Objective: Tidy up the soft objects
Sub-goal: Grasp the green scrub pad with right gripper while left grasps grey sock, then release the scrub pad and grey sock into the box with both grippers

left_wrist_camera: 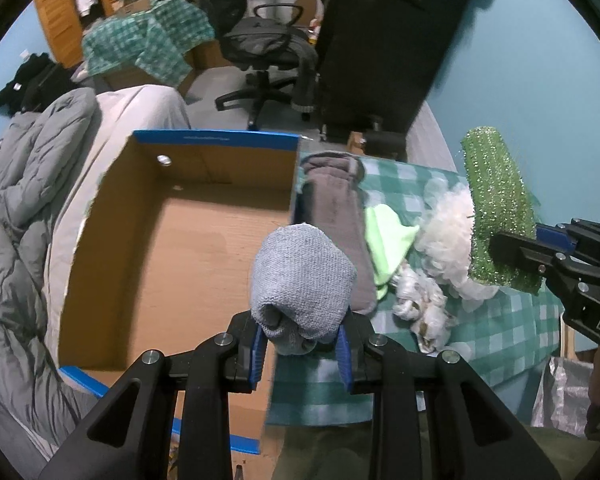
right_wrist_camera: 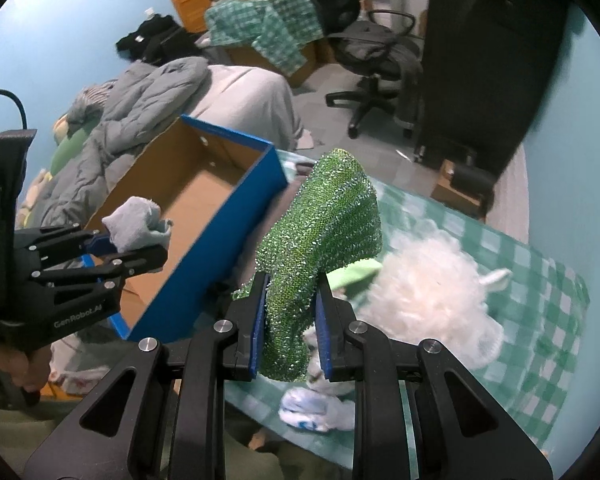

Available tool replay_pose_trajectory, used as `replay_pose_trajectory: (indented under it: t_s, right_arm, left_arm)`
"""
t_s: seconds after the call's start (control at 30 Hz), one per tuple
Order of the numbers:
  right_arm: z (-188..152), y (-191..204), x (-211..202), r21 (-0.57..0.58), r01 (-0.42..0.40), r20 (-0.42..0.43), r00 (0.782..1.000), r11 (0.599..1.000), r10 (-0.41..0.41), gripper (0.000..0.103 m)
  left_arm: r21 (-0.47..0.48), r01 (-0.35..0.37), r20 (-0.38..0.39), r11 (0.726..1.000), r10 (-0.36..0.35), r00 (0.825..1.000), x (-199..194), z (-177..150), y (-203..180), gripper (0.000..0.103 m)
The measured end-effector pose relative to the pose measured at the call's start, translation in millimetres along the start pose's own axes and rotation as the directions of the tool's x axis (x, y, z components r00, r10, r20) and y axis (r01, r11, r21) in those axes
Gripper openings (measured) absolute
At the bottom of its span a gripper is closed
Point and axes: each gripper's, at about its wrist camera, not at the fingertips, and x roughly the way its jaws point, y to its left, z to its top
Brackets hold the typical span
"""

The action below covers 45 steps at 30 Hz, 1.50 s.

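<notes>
My left gripper (left_wrist_camera: 302, 346) is shut on a rolled grey sock (left_wrist_camera: 302, 280) and holds it at the right edge of an open cardboard box (left_wrist_camera: 172, 276) with blue outer walls; it also shows in the right wrist view (right_wrist_camera: 134, 246). My right gripper (right_wrist_camera: 288, 334) is shut on a glittery green sponge cloth (right_wrist_camera: 324, 232) and holds it above the checked cloth; it also shows in the left wrist view (left_wrist_camera: 512, 248). On the cloth lie a dark grey sock (left_wrist_camera: 336, 216), a light green cloth (left_wrist_camera: 388, 240), a white fluffy item (left_wrist_camera: 448, 232) and a white bundle (left_wrist_camera: 416, 300).
The box and soft things rest on a green checked cloth (left_wrist_camera: 512, 320). A grey quilted jacket (left_wrist_camera: 24, 216) lies on the bed to the left. An office chair (left_wrist_camera: 268, 52) and a black cabinet (left_wrist_camera: 388, 40) stand behind. A white-blue item (right_wrist_camera: 312, 412) lies at the cloth's near edge.
</notes>
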Motion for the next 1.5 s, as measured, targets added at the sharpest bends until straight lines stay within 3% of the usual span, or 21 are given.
replay_pose_trajectory:
  t_s: [0.8,1.5]
  right_arm:
    - [60,89,69,-0.197,-0.135,-0.075,0.99,0.971,0.122,0.021]
    - [80,136,143,-0.265,-0.161,-0.211,0.972,0.951,0.106,0.023]
  left_arm:
    - [-0.168,-0.094,-0.007,0.981,0.094,0.996,2,-6,96,0.029]
    - [-0.196,-0.132,-0.096,0.972,0.115,0.989,49,1,141,0.032]
